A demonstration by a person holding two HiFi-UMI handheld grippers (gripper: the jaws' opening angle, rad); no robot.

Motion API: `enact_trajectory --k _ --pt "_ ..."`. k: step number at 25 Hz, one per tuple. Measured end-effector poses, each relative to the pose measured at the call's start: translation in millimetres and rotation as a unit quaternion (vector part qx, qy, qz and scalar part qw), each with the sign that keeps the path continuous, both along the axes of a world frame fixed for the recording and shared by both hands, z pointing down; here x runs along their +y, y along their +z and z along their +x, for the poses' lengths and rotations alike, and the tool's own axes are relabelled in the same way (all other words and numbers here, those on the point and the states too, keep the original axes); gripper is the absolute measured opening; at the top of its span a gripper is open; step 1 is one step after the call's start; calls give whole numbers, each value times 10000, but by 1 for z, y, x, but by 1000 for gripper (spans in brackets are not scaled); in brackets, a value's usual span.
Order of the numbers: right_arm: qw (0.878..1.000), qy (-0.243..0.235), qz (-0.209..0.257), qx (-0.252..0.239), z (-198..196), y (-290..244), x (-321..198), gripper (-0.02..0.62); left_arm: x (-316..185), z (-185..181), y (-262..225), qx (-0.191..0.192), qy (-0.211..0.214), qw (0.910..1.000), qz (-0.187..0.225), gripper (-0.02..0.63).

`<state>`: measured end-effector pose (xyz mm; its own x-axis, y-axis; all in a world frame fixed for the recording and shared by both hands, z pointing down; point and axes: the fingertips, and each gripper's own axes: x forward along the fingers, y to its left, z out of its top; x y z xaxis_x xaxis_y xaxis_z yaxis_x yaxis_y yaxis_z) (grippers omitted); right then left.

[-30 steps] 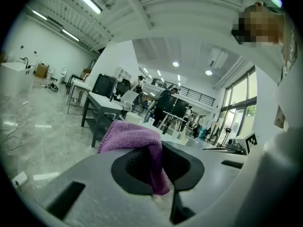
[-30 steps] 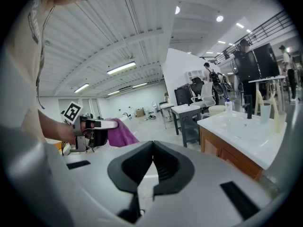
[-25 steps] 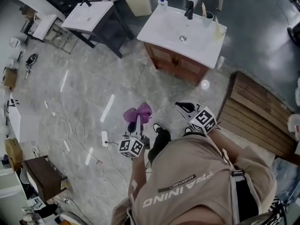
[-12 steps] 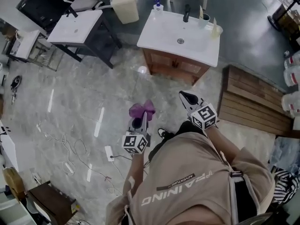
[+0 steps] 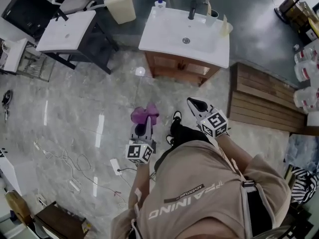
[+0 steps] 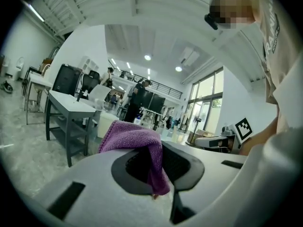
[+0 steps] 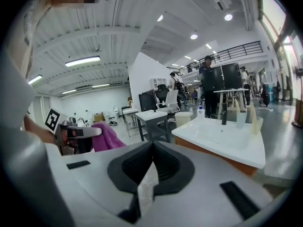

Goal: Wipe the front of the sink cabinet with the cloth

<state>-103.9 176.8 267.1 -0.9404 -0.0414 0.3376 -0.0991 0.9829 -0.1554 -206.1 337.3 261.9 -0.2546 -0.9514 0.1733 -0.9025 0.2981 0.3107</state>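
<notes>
Head view: approach step, no wiping yet. Open workshop with a glossy marble floor (image 5: 84, 98); loose cables (image 5: 65, 158) at left are probably a trip risk. Ahead, the sink cabinet (image 5: 182, 69) stands well apart from both tools. Its wood front is foreshortened, so I can't judge dirt. On the left gripper (image 5: 144, 127) the jaws are clamped on the purple cloth (image 5: 144, 112), which is bunched over the tips. On the right gripper (image 5: 193, 104) the jaws are closed together with nothing held. Next: step in, crouch, press the cloth flat on the front.
</notes>
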Motion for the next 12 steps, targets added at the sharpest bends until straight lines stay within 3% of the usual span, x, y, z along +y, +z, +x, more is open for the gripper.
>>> enact_trajectory --k 7,12 --pt "9985 402 -277 -246 -23 17 -28 11 -36 -34 4 -98 349 9988 -340 37" --pt "9979 562 226 -234 -23 16 -74 11 -84 -53 10 -18 406 9980 -483 37"
